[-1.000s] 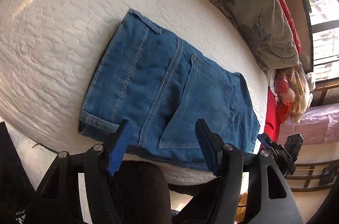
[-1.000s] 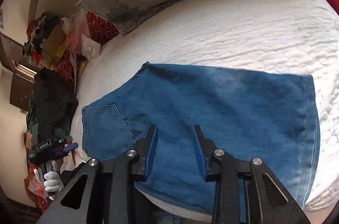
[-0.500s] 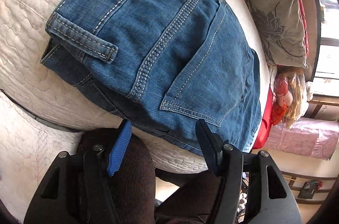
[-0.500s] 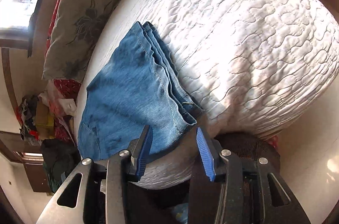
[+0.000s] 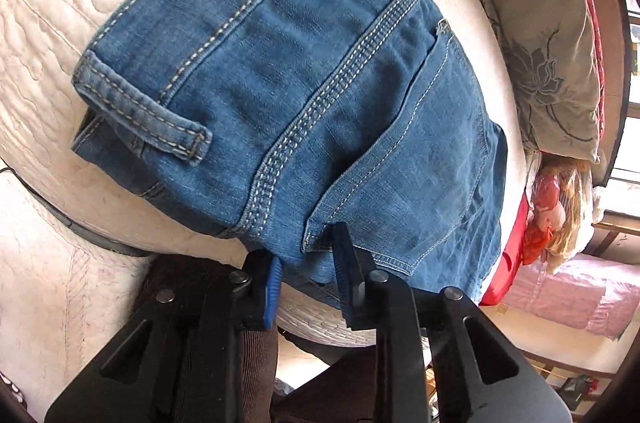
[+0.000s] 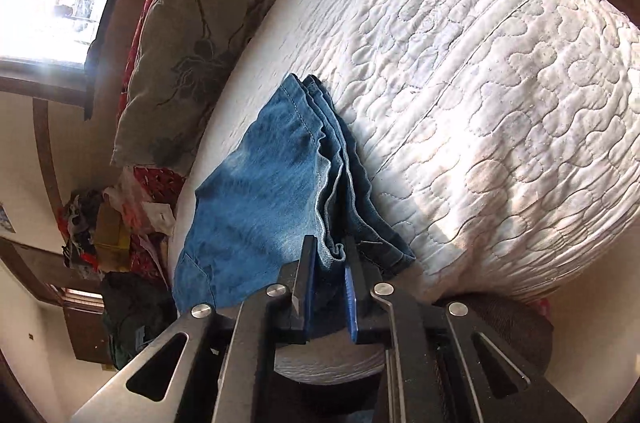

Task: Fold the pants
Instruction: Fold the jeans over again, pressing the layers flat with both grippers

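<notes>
Big white quilted mattress [image 6: 500,95] takes up most of both views, wavy stitching all over it. Along its far edge there's a grey-brown floral pillow [image 6: 188,35] with red patterned bedding behind it.

The jeans [image 5: 320,95] sit at the mattress's near edge, folded into a compact stack of blue denim. From the left wrist view you get the seat side up: a back pocket, a thick triple-stitched seam running diagonally, and a belt loop sticking out at the waistband corner on the left. From the right wrist view the top layer is plainer, faded lighter in the middle, and you can see several stacked layers with hems bunched along the right side of the pile.

Left gripper [image 5: 306,271] has its blue-padded fingers closed most of the way onto the denim edge just under the pocket, right at the mattress's near edge. Right gripper [image 6: 328,279] is pinched narrow on the bunched hem layers at the near corner of the stack.
</notes>
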Tool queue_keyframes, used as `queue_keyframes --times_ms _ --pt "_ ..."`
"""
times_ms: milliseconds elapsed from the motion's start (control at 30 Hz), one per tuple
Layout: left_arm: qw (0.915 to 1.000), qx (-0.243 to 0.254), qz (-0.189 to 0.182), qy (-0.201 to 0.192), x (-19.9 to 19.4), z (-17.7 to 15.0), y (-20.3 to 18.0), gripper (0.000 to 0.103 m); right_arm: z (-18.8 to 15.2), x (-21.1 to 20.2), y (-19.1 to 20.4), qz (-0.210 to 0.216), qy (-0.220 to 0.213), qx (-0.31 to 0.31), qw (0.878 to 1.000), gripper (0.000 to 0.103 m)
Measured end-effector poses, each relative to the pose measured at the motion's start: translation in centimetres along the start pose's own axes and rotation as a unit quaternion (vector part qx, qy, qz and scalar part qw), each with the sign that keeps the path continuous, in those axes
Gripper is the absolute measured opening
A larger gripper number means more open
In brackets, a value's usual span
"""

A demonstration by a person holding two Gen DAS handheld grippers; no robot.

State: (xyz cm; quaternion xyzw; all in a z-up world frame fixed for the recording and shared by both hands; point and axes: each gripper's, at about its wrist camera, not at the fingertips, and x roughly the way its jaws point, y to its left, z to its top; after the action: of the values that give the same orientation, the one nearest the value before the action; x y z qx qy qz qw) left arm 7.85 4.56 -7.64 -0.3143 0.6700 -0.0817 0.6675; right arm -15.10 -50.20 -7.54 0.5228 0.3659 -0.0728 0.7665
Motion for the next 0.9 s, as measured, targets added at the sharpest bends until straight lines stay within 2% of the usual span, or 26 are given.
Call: queue_keyframes --times_ms 67,133,200,333,367,400,433,467,600,667,733,767,833,900 --pt "0.9999 -0.003 0.006 -0.008 -0.6 -0.1 0.7 0.019 -0.1 -0.3 -0.2 0.018 0.001 0.009 1.0 0.011" --pt "0.9999 -0.014 -0.005 -0.007 -1.5 0.0 1.9 0.019 -0.1 -0.3 -0.6 0.026 0.0 0.015 1.0 0.012" --pt "0.9989 -0.02 -0.043 0.007 -1.9 -0.1 2.8 0.019 0.0 0.2 -1.0 0.022 0.002 0.026 0.999 0.012" --pt "0.9972 0.0 -0.074 0.011 -2.2 -1.6 1.1 0.022 0.3 0.9 -1.7 0.026 0.009 0.04 0.999 0.016" --pt "0.9971 0.005 -0.075 0.012 -1.8 -1.7 0.6 0.025 0.3 1.1 -1.6 0.027 0.011 0.041 0.999 0.016" --pt "0.9973 0.01 -0.072 0.011 -1.3 -1.8 0.0 0.034 0.3 1.3 -1.6 0.027 0.013 0.043 0.999 0.016" --pt "0.9981 0.013 -0.06 0.009 -0.7 -1.7 -0.4 0.045 0.3 1.4 -1.6 0.027 0.016 0.044 0.999 0.016" --pt "0.9992 0.01 -0.038 0.011 -0.2 -1.7 -0.5 0.048 0.3 1.5 -1.5 0.026 0.018 0.044 0.999 0.016" --pt "0.9997 0.006 -0.017 0.016 1.1 -1.9 0.0 0.048 0.3 1.2 -1.1 0.025 0.016 0.04 0.999 0.016" --pt "0.9997 -0.004 -0.026 0.004 0.8 -1.4 0.3 0.048 0.3 1.3 -1.2 0.023 0.018 0.04 0.999 0.016" --pt "0.9991 -0.009 -0.038 -0.015 -0.1 -1.0 0.0 0.046 0.4 1.4 -1.3 0.026 0.019 0.043 0.999 0.016" --pt "0.9991 -0.004 -0.031 -0.026 -0.6 -0.6 -0.4 0.042 0.3 1.5 -1.3 0.029 0.021 0.043 0.998 0.016" --pt "0.9992 0.013 0.004 -0.038 -0.7 0.3 -1.4 0.011 0.3 1.7 -1.2 0.02 0.023 0.034 0.999 0.016" --pt "0.9992 0.011 0.026 -0.03 -0.1 1.0 -1.6 0.007 0.3 2.0 -1.1 0.016 0.021 0.027 0.999 0.015"
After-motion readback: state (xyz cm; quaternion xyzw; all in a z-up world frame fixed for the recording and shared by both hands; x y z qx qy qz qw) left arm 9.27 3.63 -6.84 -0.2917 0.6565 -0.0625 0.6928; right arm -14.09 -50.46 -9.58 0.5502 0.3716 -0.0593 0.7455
